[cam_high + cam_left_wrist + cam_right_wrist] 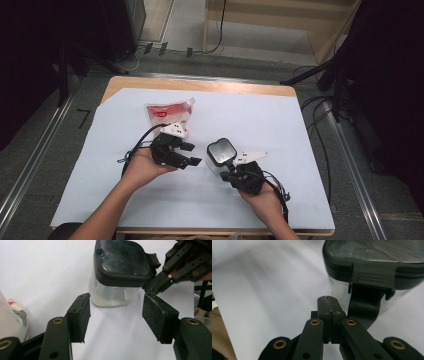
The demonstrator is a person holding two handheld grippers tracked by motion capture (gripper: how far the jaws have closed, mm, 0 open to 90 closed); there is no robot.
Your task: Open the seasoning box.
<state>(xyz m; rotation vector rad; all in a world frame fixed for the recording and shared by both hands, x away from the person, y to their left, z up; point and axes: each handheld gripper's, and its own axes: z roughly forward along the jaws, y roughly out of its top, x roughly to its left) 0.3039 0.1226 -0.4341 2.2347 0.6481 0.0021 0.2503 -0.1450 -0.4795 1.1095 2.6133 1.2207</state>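
A clear jar (pixel 220 159) with a dark lid (pixel 122 258) was seen just right of the middle of the high view, standing upright on the white sheet (pixel 250 120) that covered the table. A little white stuff was seen at the bottom of the jar, maybe powder or grains. A red and white pouch (pixel 167 114) was seen above and to the left of the jar, well apart from it.

The left gripper (pixel 187 154) was held at the left of the jar, pointing at it. Its jaws were wide open, and nothing was held between them. In the left gripper view the jar was seen past the pads (pixel 83 315), near them but not touched.

The right gripper (pixel 328 302) was held at the lower right of the jar. Its jaws were shut tight together, and nothing was pinched in them. Its tip was seen right beside the dark clasp (pixel 368 287) that hung down from the lid. Whether the clasp was touched could not be told.

The jar was judged to be hard and stiff, smooth and likely slippery, and quite light since it was nearly empty. It could tip over easily if pushed near the top. The clear walls, low down, were judged the best place to be squeezed. The clasp was judged the part to be pushed up for the lid to be opened.
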